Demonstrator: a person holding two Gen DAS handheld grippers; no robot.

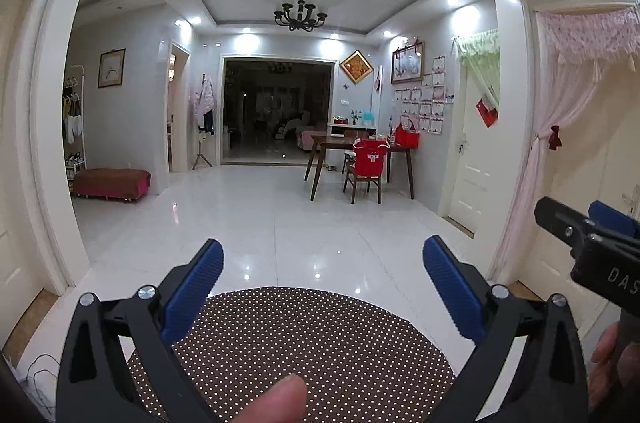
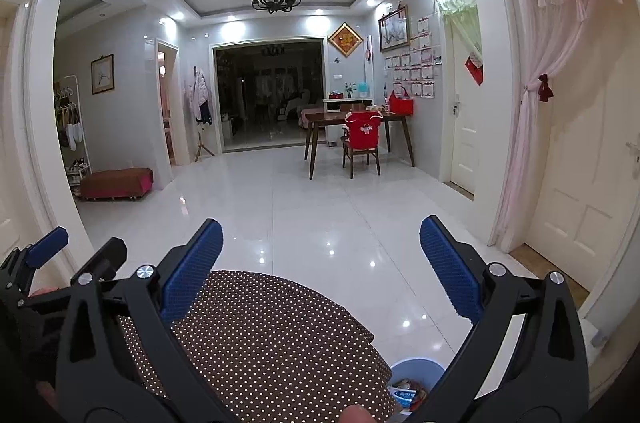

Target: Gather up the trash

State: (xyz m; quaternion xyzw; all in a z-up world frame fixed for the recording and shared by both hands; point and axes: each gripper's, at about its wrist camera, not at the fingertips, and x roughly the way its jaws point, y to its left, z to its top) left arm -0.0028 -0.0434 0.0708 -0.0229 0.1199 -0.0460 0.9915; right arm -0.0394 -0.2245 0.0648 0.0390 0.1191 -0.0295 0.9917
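Brown polka-dot cloth covers a round table (image 1: 296, 347) at 6 o'clock in both wrist views, directly under my two grippers. My left gripper (image 1: 323, 259) stands wide, its blue pads (image 1: 196, 287) spread well apart with nothing between them, hovering over the table's far edge. My right gripper (image 2: 321, 239) is equally wide and holds nothing; its pads (image 2: 448, 271) frame bare white floor tile (image 2: 304, 207). From the left view, the right gripper shows at 3 o'clock, just beside; from the right view, the left one shows at 9 o'clock.

The trash lies in a light blue bin (image 2: 416, 369) at 5 o'clock in the right view, on the floor beside the table edge and partly hidden by it. Inside I see crumpled wrappers (image 2: 404, 393); I cannot tell what they are. The bin does not show in the left view.

Noted at 12 o'clock, well apart: a wooden dining table (image 1: 332, 141) with a chair (image 1: 366, 175) carrying a red cover, and a black chandelier (image 1: 300, 13). A red ottoman (image 1: 112, 181) sits at 9 o'clock. A pink curtain (image 2: 544, 71) hangs at 2 o'clock beside a white door (image 2: 592, 183).
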